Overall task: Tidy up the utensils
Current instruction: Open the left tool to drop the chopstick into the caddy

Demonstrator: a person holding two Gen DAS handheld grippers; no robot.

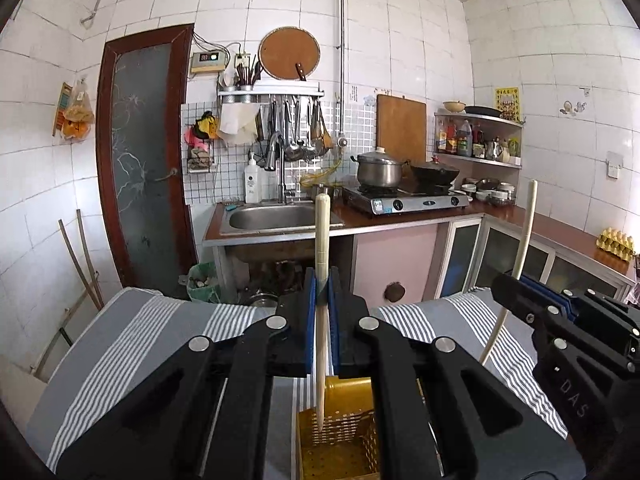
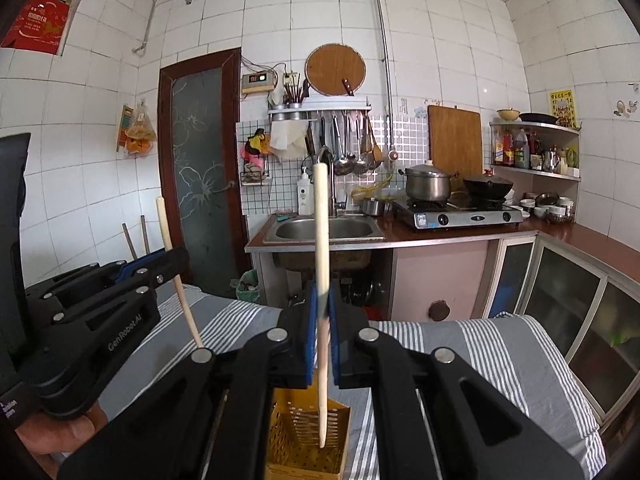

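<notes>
Left gripper [image 1: 322, 292] jaws are clamped on a pale wooden chopstick [image 1: 321, 240], right gripper [image 2: 322, 300] jaws on its twin [image 2: 320, 220]. Both sticks stand near-upright, tips dipping into the yellow perforated plastic basket [image 1: 340, 440] directly below on the striped bench.

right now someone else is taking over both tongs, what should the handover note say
Left tongs: shut on a chopstick, its tip down in the yellow basket.
Right tongs: shut on a second chopstick, its tip also in that basket.
The basket stands on the striped cloth.
Done: both chopsticks picked up and brought to the basket.
Left: lower, then release both.
</notes>
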